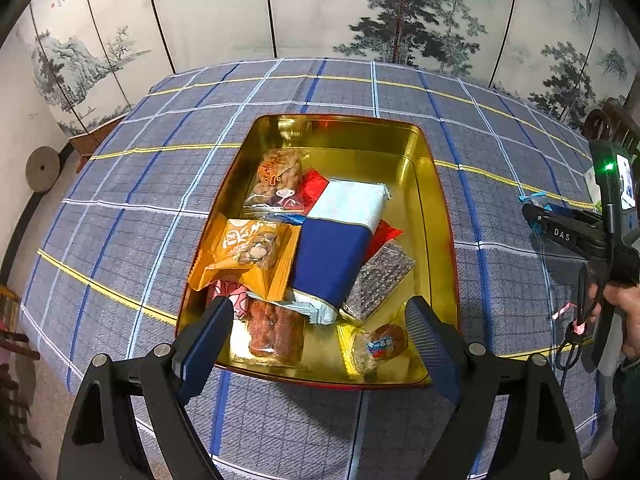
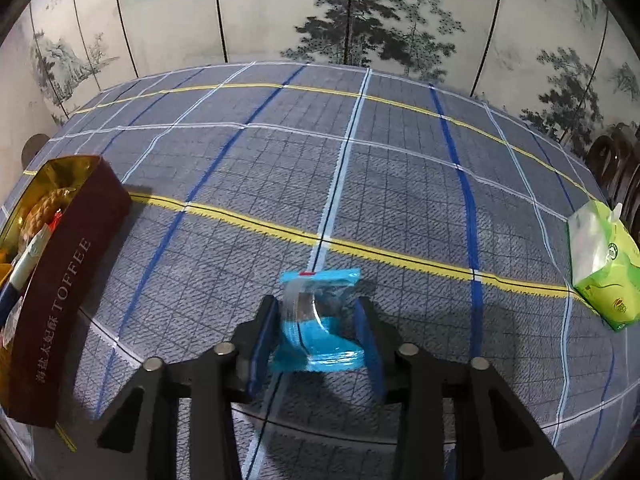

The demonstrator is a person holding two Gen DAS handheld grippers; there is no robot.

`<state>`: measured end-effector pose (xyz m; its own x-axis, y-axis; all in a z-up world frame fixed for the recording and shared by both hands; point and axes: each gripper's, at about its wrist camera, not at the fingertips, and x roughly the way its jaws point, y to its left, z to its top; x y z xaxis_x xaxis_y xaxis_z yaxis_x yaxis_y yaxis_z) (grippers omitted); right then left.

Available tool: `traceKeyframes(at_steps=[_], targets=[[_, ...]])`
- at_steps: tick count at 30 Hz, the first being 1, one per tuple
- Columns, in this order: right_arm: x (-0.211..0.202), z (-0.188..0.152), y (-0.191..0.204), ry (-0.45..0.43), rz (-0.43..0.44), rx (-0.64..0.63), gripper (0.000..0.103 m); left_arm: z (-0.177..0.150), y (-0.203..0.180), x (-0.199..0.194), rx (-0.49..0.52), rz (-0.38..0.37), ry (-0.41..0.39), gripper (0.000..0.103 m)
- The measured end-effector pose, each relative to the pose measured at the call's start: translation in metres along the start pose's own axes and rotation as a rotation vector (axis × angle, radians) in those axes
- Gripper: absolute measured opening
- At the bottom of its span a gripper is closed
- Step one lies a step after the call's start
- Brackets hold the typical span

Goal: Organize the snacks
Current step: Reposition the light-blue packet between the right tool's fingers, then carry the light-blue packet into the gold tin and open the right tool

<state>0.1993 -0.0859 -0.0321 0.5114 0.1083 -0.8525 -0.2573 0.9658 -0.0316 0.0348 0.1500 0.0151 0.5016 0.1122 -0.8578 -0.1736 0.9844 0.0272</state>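
Hand-held gripper (image 2: 316, 332) straddling one blue packet (image 2: 318, 320), one tin (image 2: 60, 288)

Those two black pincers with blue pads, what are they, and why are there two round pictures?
They are hand-held grippers, one in each of a person's hands, each with its own fisheye camera looking along its fingers. The left gripper hangs open and empty over a gold-lined toffee tin full of wrapped snacks on a blue checked tablecloth. The right gripper straddles a small blue and clear snack packet lying on the cloth; whether its pads press it is unclear. A green tissue pack lies to the right.
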Motion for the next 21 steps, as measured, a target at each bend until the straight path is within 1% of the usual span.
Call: traceKeyframes(at_steps=[6, 14, 21], targets=[[-0.002, -0.005, 0.003, -0.012, -0.016, 0.000, 0.036, -0.002, -0.004, 0.003, 0.008, -0.009, 0.007, 0.086], [-0.013, -0.011, 0.017, -0.011, -0.026, -0.030, 0.035, -0.004, -0.003, 0.003, 0.002, -0.013, 0.006, 0.086], [-0.029, -0.011, 0.030, -0.030, -0.006, -0.036, 0.035, -0.005, -0.001, 0.002, -0.005, -0.018, 0.003, 0.086]])
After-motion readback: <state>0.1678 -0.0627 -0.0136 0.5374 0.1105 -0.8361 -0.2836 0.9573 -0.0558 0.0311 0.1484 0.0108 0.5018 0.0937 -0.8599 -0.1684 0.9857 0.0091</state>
